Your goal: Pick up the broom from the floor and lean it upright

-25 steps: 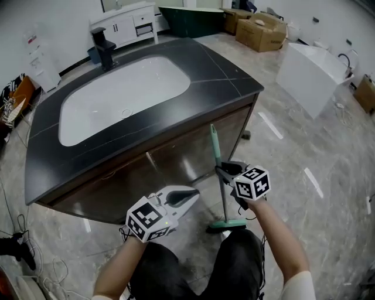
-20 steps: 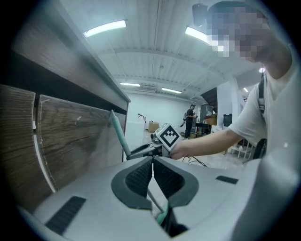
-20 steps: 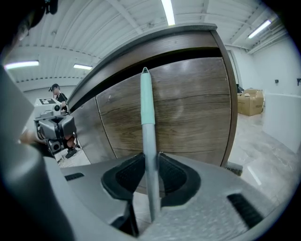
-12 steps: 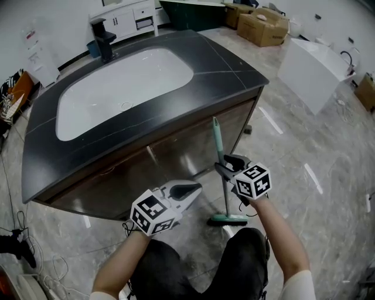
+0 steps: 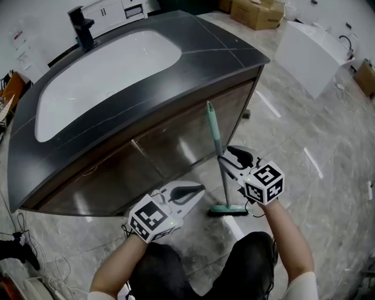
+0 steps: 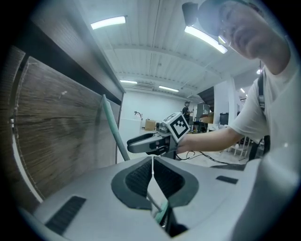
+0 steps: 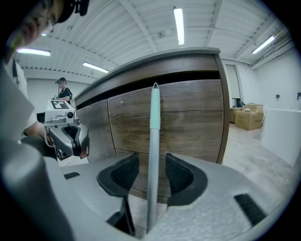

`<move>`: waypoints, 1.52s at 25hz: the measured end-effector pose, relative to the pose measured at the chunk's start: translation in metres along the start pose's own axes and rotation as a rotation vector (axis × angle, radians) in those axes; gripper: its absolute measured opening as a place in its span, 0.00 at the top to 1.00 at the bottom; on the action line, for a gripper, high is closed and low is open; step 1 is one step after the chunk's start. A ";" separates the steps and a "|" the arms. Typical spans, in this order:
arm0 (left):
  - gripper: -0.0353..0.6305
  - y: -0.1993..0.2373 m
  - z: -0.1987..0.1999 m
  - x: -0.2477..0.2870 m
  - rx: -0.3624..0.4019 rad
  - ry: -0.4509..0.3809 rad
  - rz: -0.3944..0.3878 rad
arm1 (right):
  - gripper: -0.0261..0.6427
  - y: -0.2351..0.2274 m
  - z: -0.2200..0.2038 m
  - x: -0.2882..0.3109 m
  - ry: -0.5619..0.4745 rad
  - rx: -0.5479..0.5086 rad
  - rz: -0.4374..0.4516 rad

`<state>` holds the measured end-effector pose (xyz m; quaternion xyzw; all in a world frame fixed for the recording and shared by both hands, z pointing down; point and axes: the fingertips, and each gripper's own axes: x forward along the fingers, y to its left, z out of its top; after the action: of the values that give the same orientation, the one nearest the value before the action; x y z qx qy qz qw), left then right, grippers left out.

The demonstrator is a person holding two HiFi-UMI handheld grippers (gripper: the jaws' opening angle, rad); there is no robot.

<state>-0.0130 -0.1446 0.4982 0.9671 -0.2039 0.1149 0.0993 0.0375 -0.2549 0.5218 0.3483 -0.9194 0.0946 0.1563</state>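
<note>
a white basin [image 5: 99,79] is set into a dark worktop [image 5: 217,53], with a black tap [image 5: 81,24] at its far edge and wood-grain cabinet doors [image 5: 170,149] below. the floor [image 5: 334,158] is laid in glossy grey stone; cardboard boxes [image 5: 256,10] are left far off, and strip lights [image 7: 179,24] are mounted overhead.

A white sink [image 5: 105,76] sits in a dark-topped wooden vanity [image 5: 217,58], black faucet [image 5: 82,26] behind.

The cabinet front [image 7: 188,122] looked like brown wood grain with a soft sheen, under a dark matt stone tabletop [image 5: 228,50] and a glossy white basin [image 5: 105,76]. The floor [image 5: 334,135] was polished pale tile. The broom [image 7: 153,141] had a smooth grey shaft with a mint plastic-looking grip.
</note>
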 end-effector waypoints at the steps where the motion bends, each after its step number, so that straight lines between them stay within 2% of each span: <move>1: 0.93 0.000 -0.003 0.002 0.001 0.006 -0.002 | 0.71 -0.001 -0.001 -0.003 -0.012 0.006 -0.005; 7: 0.93 0.004 -0.004 0.014 -0.014 -0.034 -0.019 | 0.80 -0.003 -0.010 -0.011 -0.047 0.032 -0.007; 12: 0.93 0.011 -0.015 0.032 -0.044 -0.001 -0.012 | 0.86 -0.003 -0.011 -0.008 -0.038 0.037 -0.002; 18: 0.93 0.016 -0.016 0.044 -0.033 0.025 0.107 | 0.92 0.009 0.000 -0.016 0.034 0.078 0.011; 20: 0.93 0.003 -0.007 0.037 -0.024 0.057 0.109 | 0.96 0.018 0.011 -0.031 0.071 0.097 0.006; 24: 0.93 -0.040 0.039 0.011 -0.046 0.114 0.048 | 0.96 0.040 0.046 -0.075 0.129 0.123 0.000; 26: 0.93 -0.055 0.068 -0.004 -0.069 0.125 0.043 | 0.96 0.048 0.072 -0.099 0.140 0.145 0.007; 32: 0.93 -0.080 0.174 -0.046 -0.116 0.134 0.096 | 0.96 0.073 0.156 -0.172 0.209 0.134 0.012; 38: 0.93 -0.117 0.276 -0.087 -0.119 0.130 0.138 | 0.96 0.098 0.246 -0.247 0.227 0.129 -0.028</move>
<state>0.0082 -0.0729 0.1954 0.9337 -0.2697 0.1714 0.1614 0.0925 -0.1012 0.1991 0.3575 -0.8828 0.1903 0.2379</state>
